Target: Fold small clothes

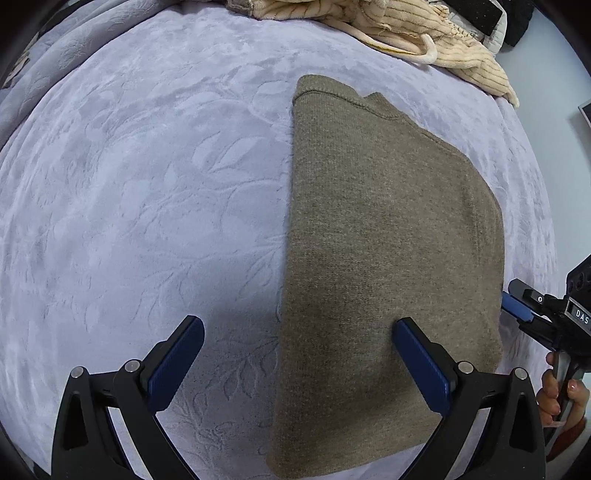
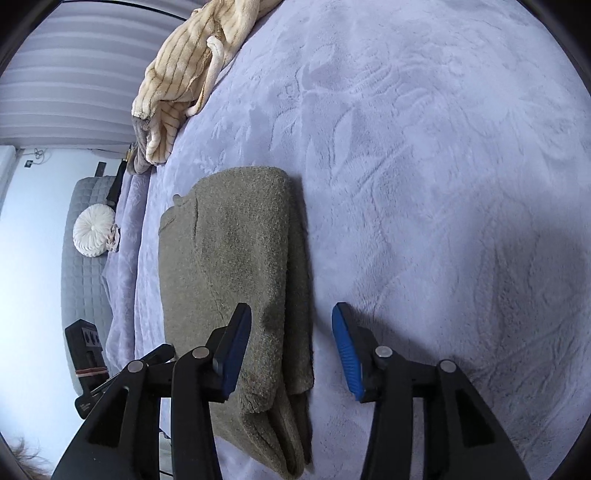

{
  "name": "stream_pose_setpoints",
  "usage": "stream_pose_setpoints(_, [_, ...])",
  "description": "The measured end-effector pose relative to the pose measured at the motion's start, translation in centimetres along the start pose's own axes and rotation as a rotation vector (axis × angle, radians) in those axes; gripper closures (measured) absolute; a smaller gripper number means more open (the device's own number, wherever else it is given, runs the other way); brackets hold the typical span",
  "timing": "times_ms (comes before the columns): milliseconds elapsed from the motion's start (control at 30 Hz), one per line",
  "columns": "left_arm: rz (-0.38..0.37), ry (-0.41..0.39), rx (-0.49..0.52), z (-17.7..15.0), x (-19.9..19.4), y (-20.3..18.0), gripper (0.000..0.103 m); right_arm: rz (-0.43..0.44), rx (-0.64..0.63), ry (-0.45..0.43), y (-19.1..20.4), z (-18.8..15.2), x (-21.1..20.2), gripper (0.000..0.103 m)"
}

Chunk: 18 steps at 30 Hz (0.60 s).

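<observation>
A folded olive-brown knit garment (image 1: 388, 258) lies flat on the lavender bedspread (image 1: 147, 203). My left gripper (image 1: 297, 334) is open above its near left edge, one finger over the bedspread and the other over the cloth, holding nothing. My right gripper shows at the right edge of the left wrist view (image 1: 517, 304), beside the garment's right side. In the right wrist view the garment (image 2: 240, 277) shows stacked layers at its near end, and my right gripper (image 2: 291, 321) is open, straddling its right edge, empty.
A cream striped plush garment (image 1: 406, 33) lies bunched at the far edge of the bed; it also shows in the right wrist view (image 2: 181, 81). A grey quilted seat with a round white cushion (image 2: 92, 230) stands beyond the bed edge. The bedspread (image 2: 443, 184) stretches wide beside the garment.
</observation>
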<state>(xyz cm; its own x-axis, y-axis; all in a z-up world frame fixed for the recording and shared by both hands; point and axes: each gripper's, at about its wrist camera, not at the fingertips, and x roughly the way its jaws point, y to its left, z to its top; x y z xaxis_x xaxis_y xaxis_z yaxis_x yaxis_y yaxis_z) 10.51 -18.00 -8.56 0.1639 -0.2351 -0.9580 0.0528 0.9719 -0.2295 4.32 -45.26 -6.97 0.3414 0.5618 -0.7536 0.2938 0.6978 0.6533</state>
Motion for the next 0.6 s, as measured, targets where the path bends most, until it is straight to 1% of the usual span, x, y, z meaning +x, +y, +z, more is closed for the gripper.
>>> stream_pose_setpoints(100, [-0.014, 0.003, 0.013, 0.0, 0.3, -0.7, 0.000, 0.011, -0.011, 0.007, 0.2, 0.0, 0.1, 0.053])
stream_pose_setpoints(167, [-0.038, 0.002, 0.019, 0.2, 0.3, -0.7, 0.000, 0.019, -0.025, 0.015, 0.4, 0.1, 0.3, 0.053])
stream_pose_setpoints(233, [-0.089, 0.006, 0.025, 0.9, 0.4, -0.7, 0.000, 0.025, -0.036, 0.038, 0.4, 0.2, 0.8, 0.053])
stream_pose_setpoints(333, [-0.209, 0.055, 0.032, 2.2, 1.3, -0.4, 0.000, 0.035, -0.057, 0.075, 0.3, 0.5, 1.6, 0.053])
stream_pose_setpoints(400, [-0.273, 0.082, 0.045, 2.8, 2.0, -0.4, 0.000, 0.048, -0.072, 0.103, 0.2, 0.8, 2.2, 0.053])
stream_pose_setpoints(500, [-0.304, 0.103, 0.099, 3.6, 3.5, -1.0, 0.000, 0.073, -0.095, 0.156, -0.1, 1.3, 3.4, 0.052])
stream_pose_setpoints(600, [-0.319, 0.132, 0.124, 4.5, 5.0, -1.9, 0.000, 0.106, -0.123, 0.195, 0.0, 1.7, 4.5, 0.052])
